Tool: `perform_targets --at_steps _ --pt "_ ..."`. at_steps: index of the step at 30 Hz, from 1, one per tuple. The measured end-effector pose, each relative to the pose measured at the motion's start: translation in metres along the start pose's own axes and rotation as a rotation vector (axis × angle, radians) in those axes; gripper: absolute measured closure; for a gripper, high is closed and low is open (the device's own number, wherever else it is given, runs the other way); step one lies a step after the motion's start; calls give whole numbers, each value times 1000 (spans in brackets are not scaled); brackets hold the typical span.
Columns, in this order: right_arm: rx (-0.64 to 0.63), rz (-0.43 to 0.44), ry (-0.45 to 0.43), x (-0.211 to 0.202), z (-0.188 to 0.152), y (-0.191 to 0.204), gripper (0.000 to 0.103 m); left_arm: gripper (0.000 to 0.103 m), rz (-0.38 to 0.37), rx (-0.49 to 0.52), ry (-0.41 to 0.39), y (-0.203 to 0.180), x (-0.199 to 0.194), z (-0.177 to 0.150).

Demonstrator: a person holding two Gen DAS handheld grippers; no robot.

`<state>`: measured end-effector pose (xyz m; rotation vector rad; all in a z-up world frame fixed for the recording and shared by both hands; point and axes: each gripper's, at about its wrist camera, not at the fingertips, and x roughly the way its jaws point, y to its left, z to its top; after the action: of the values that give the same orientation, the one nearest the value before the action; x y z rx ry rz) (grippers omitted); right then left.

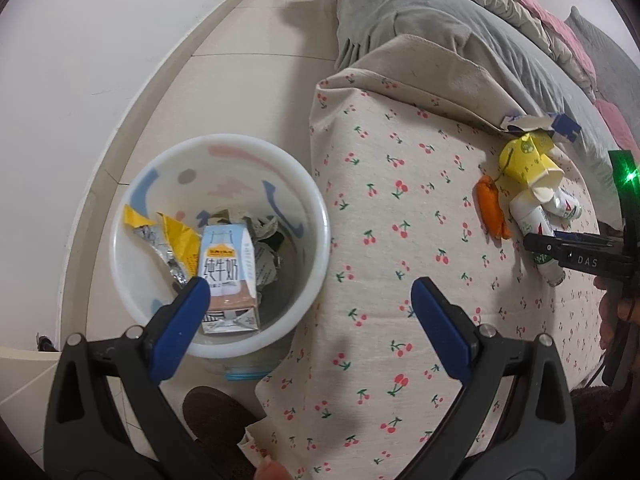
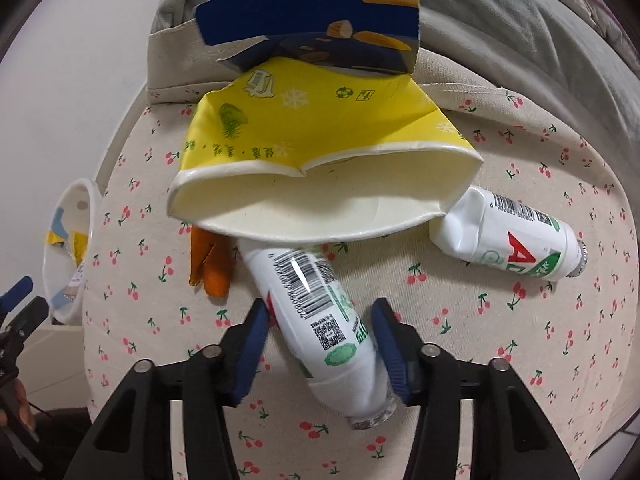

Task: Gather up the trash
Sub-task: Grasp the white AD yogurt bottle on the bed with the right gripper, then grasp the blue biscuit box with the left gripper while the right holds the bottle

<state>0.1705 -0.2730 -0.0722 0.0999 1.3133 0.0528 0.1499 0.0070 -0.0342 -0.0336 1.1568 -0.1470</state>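
Note:
My right gripper (image 2: 320, 309) points down at the cherry-print cloth (image 2: 460, 320), its blue pads shut on a white drink bottle (image 2: 340, 364) lying there. Just beyond lie a crushed yellow paper cup (image 2: 320, 140), a dark blue carton piece (image 2: 312, 20), an orange peel (image 2: 212, 268) and a second white bottle (image 2: 512, 236). My left gripper (image 1: 312, 286) is open and holds nothing, hovering between the white bin (image 1: 320, 216) and the cloth's edge. Inside the bin lie a milk carton (image 1: 228, 264), a yellow wrapper (image 1: 176, 236) and crumpled paper.
The bin stands on the tiled floor (image 1: 248, 80) between a white wall and the cloth-covered seat. A grey blanket (image 1: 420, 12) and pink bedding lie behind the trash. A dark shoe (image 1: 212, 412) rests on the floor below the bin.

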Motion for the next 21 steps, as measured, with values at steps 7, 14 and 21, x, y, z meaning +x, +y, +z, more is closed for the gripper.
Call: perform_targets --at_steps 7,14,21 --pt "-25 46 -38 -24 -21 6 63 3 -16 21 22 -18 6 0" --pt "-53 81 -70 -49 -58 7 64 3 -45 8 44 -39 12 6" --pt "15 105 -128 -78 -71 -40 64 3 -66 34 25 -68 10 15"
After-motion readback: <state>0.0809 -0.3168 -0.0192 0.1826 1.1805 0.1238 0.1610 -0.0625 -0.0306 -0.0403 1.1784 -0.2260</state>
